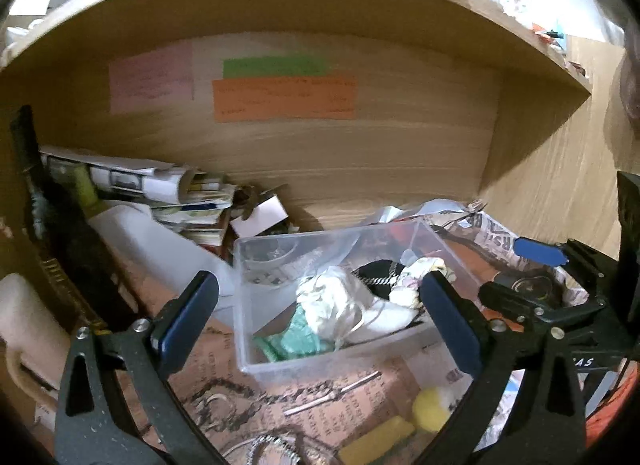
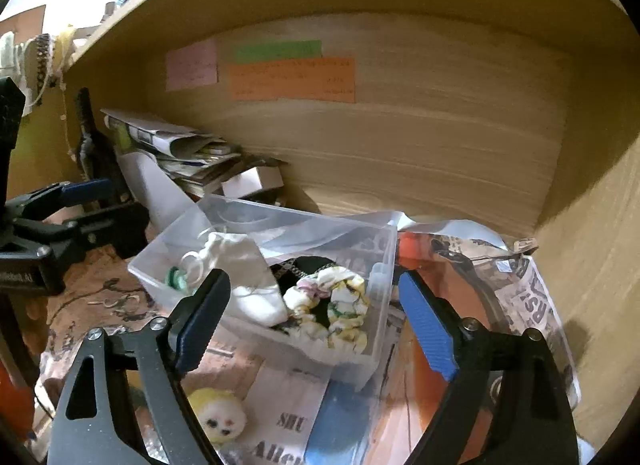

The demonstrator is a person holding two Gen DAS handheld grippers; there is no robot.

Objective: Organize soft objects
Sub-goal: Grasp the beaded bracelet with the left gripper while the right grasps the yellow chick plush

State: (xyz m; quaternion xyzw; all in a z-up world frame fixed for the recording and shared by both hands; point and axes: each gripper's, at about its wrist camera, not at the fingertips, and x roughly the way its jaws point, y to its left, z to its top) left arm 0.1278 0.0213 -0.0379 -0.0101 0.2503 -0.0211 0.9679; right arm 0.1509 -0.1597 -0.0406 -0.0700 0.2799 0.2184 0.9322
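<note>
Left wrist view: your left claw (image 1: 318,319) is spread wide, pinching nothing; the clear plastic bin (image 1: 404,339) sits just ahead of it, between the two fingers; inside the bin, a white drawstring pouch (image 1: 336,301), a green fabric piece (image 1: 298,339), something black (image 1: 380,277) and a floral scrunchie (image 1: 416,277) off toward the right finger. Right wrist view: your right claw (image 2: 316,319) is also spread, empty; the same bin (image 2: 348,363) is dead ahead between its fingers, scrunchie (image 2: 336,313) nearest, pouch (image 2: 244,277) to the left of it; the left claw (image 2: 56,211) shows far off to that claw's left.

Leftovers outside the bin: a yellow plush face (image 2: 218,415) low, just inside the right claw's left finger; the same yellow plush (image 1: 430,407) near the left claw's right finger, with a yellow sponge-like block (image 1: 378,443) beside it, below the bin; a chain (image 1: 248,401) lies on the newspaper liner (image 2: 532,301) close to the left claw, not soft, leave it.

My read: sorting is partway done, you're between picks; next move looks like the plush; drop the right claw down and back, straddle it, close gently; it will squash, so pinch mid-body; then lift over the bin's near wall and release. Watch that wall on the way in; the bin is light and looks like it would slide.
</note>
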